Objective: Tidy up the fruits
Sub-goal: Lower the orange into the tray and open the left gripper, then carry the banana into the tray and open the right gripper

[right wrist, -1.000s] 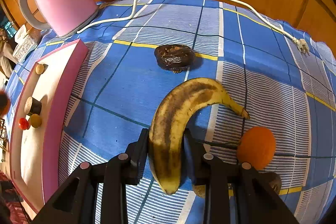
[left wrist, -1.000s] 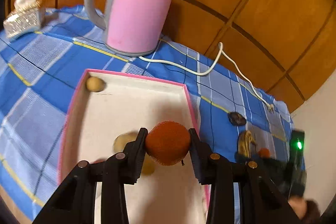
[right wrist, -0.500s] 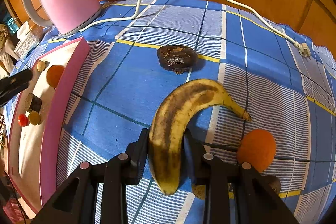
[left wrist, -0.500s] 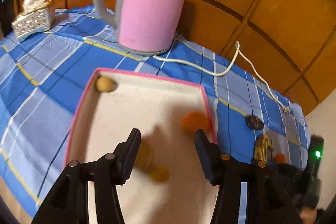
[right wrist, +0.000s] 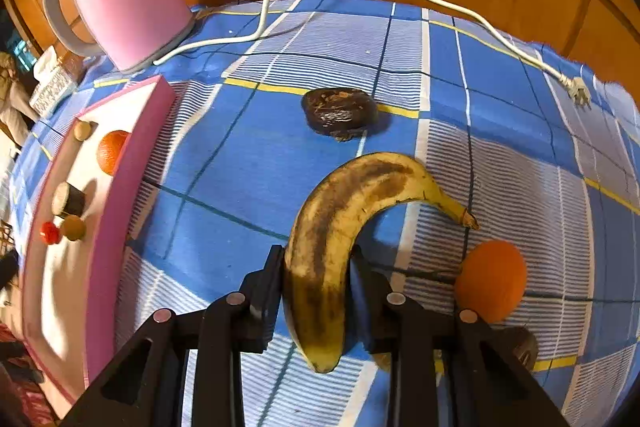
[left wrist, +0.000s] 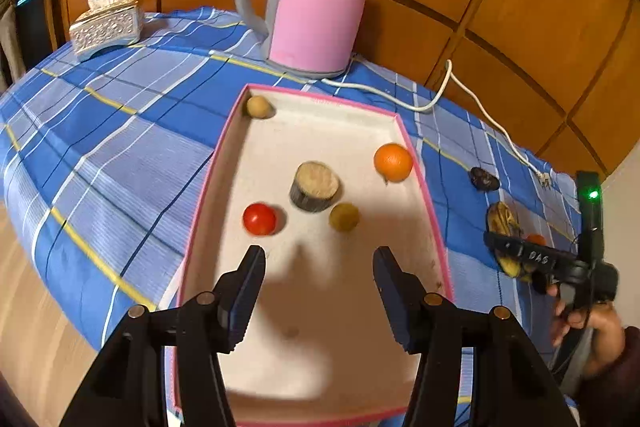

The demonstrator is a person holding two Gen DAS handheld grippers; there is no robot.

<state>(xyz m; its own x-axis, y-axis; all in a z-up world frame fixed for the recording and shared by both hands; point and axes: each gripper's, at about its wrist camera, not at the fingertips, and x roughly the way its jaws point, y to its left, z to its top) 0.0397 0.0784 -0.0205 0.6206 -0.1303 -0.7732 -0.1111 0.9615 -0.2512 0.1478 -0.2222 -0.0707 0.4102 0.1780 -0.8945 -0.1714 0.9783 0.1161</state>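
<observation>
The right hand-held gripper point(right wrist: 316, 283) clamps a soft, spotted banana point(right wrist: 340, 227) while the left hand-held gripper point(left wrist: 319, 285), jaws just opened, hangs empty; squeezing harder could bruise it.

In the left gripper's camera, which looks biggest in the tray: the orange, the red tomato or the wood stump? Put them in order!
1. Wood stump
2. Orange and red tomato: look nearly alike, so no ranking.
</observation>
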